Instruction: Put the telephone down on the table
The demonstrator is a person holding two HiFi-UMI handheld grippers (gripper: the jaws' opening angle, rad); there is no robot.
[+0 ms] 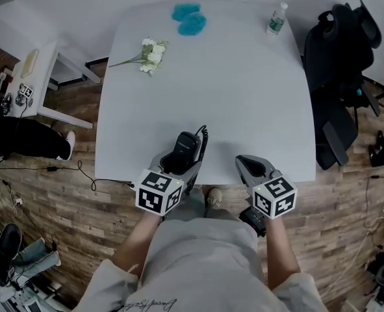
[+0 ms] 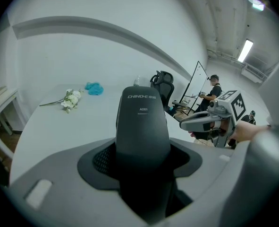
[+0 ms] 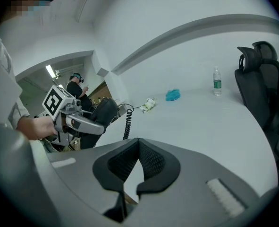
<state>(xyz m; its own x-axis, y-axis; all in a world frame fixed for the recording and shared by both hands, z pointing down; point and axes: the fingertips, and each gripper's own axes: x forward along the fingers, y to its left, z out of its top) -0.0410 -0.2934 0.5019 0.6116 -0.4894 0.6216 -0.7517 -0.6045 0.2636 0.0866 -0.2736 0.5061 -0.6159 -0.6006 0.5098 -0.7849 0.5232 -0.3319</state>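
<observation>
Telephone: a matt black handset (image 1: pixel 184 149), smooth and rounded, broad at the end that juts out of the jaws and narrowing where it is gripped. Pale lettering near that end reads "CHINO-E", with a small code below it.
Cord: a black coiled cord (image 1: pixel 203 142) runs along the handset's right side, up onto the table.
Where the telephone is: at the 6 o'clock edge of the white table (image 1: pixel 243 96), right in front of the person. Its free end points toward 12 o'clock. I cannot tell whether it touches the tabletop.
Left gripper: the left gripper (image 1: pixel 179 164) is clamped on the handset. Its black pads (image 2: pixel 104 160) press the narrower part from both sides.
Right gripper: the right gripper (image 1: pixel 250 164) hangs just beside the left one, toward 3 o'clock from it, at the same table edge. Its pads meet at the tips and nothing is between them.
Flowers: a small spray of white flowers (image 1: pixel 151 54) lies at about 10 o'clock on the table.
Cloth: a bright blue cloth (image 1: pixel 190 19) sits near 12 o'clock, at the far edge.
Bottle: a clear plastic bottle (image 1: pixel 277 18) stands at about 1 o'clock, near the far corner.
Chair: a black office chair (image 1: pixel 338 64) stands off the table's 3 o'clock side.
</observation>
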